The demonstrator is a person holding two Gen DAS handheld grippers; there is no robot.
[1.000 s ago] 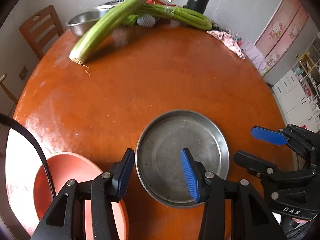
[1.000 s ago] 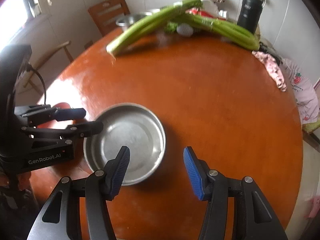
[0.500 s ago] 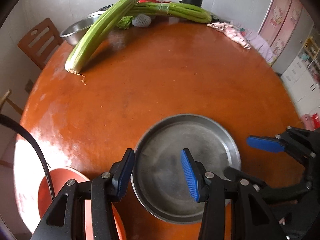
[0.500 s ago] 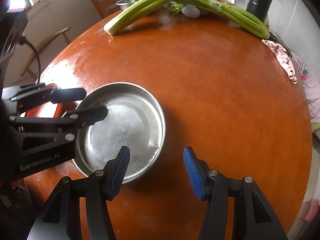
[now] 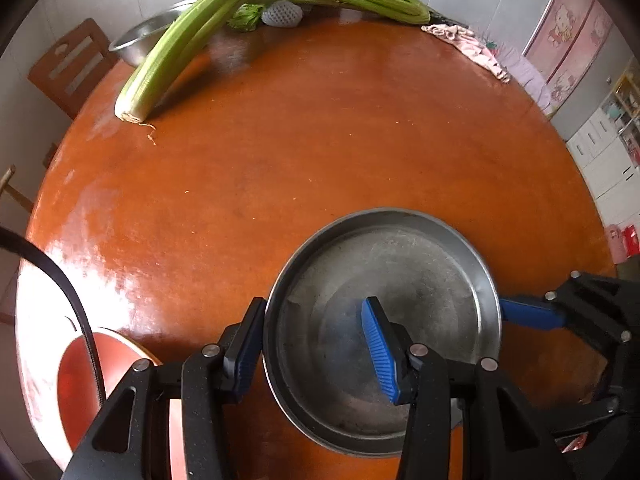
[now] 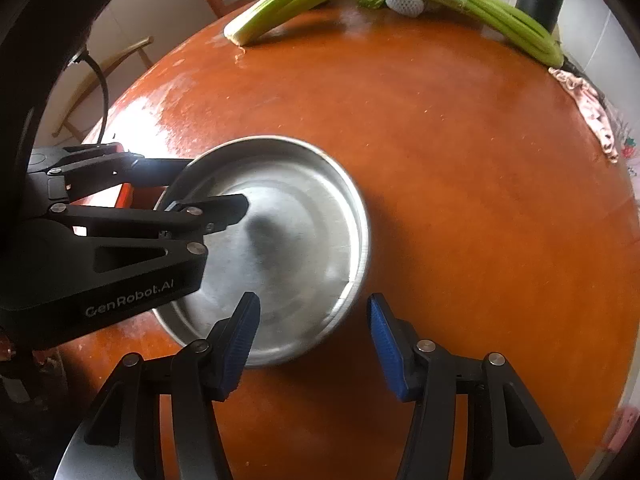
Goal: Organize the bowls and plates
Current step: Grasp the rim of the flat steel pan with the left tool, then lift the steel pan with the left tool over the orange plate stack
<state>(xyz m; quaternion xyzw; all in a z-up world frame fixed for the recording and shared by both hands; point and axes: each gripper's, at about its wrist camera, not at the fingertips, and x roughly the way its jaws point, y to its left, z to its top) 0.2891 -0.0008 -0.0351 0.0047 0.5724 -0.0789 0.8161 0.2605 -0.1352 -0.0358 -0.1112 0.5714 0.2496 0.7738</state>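
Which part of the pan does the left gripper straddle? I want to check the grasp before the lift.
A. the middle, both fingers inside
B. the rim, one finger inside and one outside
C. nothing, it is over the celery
B: the left gripper has one finger inside the pan and one outside its rim.

The left gripper (image 5: 314,346) is black with blue ribbed pads and round silver screws; white letters say "GenRobot.AI"; a black cable (image 5: 64,296) curves beside it; the right gripper (image 6: 312,336) looks the same.
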